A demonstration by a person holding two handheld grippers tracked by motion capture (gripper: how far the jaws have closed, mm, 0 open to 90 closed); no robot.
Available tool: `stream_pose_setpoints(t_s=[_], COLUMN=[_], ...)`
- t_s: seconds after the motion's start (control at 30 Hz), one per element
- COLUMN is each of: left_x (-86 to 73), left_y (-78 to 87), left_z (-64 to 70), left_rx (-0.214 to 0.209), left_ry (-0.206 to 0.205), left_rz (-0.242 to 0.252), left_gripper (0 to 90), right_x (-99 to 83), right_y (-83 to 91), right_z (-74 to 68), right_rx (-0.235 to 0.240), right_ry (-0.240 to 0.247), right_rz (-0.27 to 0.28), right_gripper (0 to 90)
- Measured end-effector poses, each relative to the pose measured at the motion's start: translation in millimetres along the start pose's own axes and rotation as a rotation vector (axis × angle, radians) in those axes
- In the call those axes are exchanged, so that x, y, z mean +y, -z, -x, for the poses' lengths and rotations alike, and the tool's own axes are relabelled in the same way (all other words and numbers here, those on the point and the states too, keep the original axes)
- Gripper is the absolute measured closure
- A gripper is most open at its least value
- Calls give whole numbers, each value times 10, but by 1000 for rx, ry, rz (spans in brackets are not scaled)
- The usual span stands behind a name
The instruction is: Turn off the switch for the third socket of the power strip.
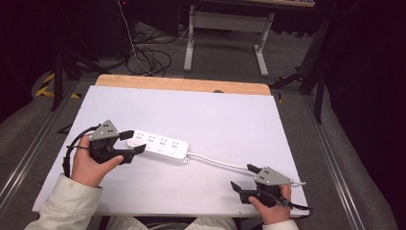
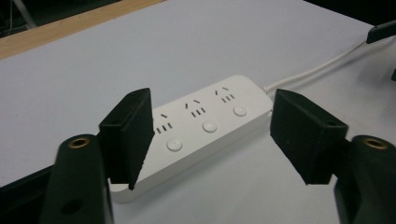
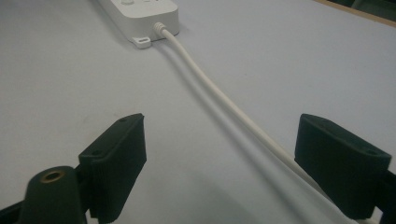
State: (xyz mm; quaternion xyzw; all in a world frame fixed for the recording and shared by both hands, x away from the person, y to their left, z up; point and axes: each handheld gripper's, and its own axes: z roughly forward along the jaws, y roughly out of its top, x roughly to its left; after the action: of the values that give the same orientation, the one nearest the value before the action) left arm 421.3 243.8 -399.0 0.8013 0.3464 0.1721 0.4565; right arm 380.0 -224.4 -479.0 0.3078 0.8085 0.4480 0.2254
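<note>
A white power strip (image 1: 160, 144) with several sockets and round buttons lies on the pale table (image 1: 201, 110), left of centre. Its white cord (image 1: 218, 161) runs right toward the front right corner. My left gripper (image 1: 133, 142) is open, its jaws on either side of the strip's left end (image 2: 154, 172). In the left gripper view the near end of the strip sits between the black fingers (image 2: 128, 135). My right gripper (image 1: 245, 179) is open near the front right edge, and the cord (image 3: 219, 95) passes between its jaws, close to the right finger (image 3: 338, 163).
A wooden strip (image 1: 182, 84) edges the table's far side. Beyond it stand a white table frame (image 1: 225, 33) and loose cables on the floor (image 1: 148, 57). A metal rail (image 1: 28, 153) runs along the left. The strip's far end (image 3: 149, 14) has a small mounting tab.
</note>
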Motion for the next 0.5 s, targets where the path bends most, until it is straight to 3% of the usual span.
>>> stream_pose_setpoints(t_s=[0.37, 0.4, 0.5], left_x=[-88, -107, -163], left_y=[288, 311, 377], left_z=[55, 65, 51], left_rx=[-16, -27, -17], left_ry=[-19, -3, -16], left_rz=[93, 96, 90], left_gripper=[172, 172, 162], right_x=[-1, -1, -1], right_y=[8, 8, 10], right_z=[3, 3, 2], right_rx=[5, 5, 4], right_ry=[2, 2, 6], right_rz=[0, 0, -2], right_gripper=[162, 162, 162])
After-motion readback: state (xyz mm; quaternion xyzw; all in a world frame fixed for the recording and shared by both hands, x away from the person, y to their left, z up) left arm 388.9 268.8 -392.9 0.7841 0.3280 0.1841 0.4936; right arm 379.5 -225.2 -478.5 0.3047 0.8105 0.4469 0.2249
